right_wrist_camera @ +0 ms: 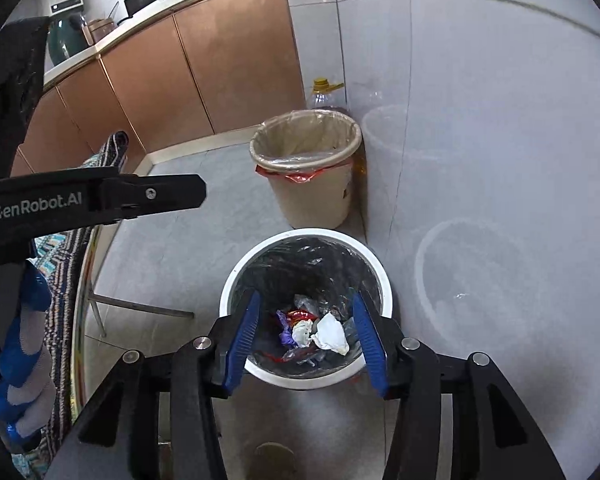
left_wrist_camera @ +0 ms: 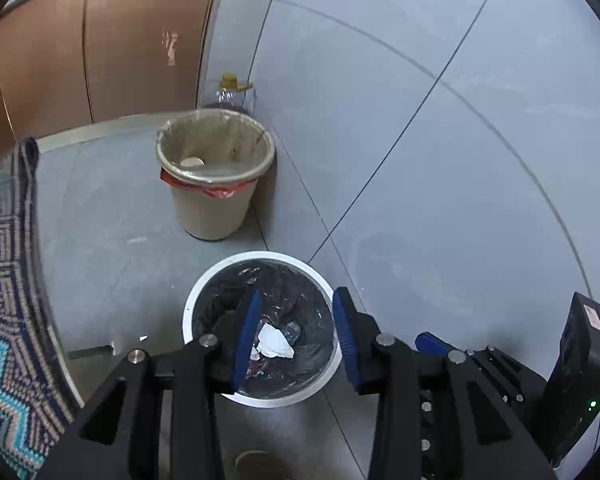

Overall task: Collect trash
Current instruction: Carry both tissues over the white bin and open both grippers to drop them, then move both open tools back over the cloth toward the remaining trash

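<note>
Crumpled paper [right_wrist_camera: 332, 334] and wrappers [right_wrist_camera: 296, 316] are already seen inside the white bin [right_wrist_camera: 386, 284], just in front of the beige bin [right_wrist_camera: 320, 200]. Above the white bin, the left claw [left_wrist_camera: 296, 338] and right claw [right_wrist_camera: 308, 342] are held released, grasping nothing. Tying or lifting the liner is judged outstanding.

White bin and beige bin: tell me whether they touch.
Apart. The left wrist view shows a strip of grey floor between the white bin and the base of the beige bin.

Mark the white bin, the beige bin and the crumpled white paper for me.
white bin [right_wrist_camera: 374, 266]: right wrist view, on its bare right rim.
beige bin [right_wrist_camera: 312, 204]: right wrist view, on its front wall.
crumpled white paper [right_wrist_camera: 332, 334]: right wrist view, on its middle.
</note>
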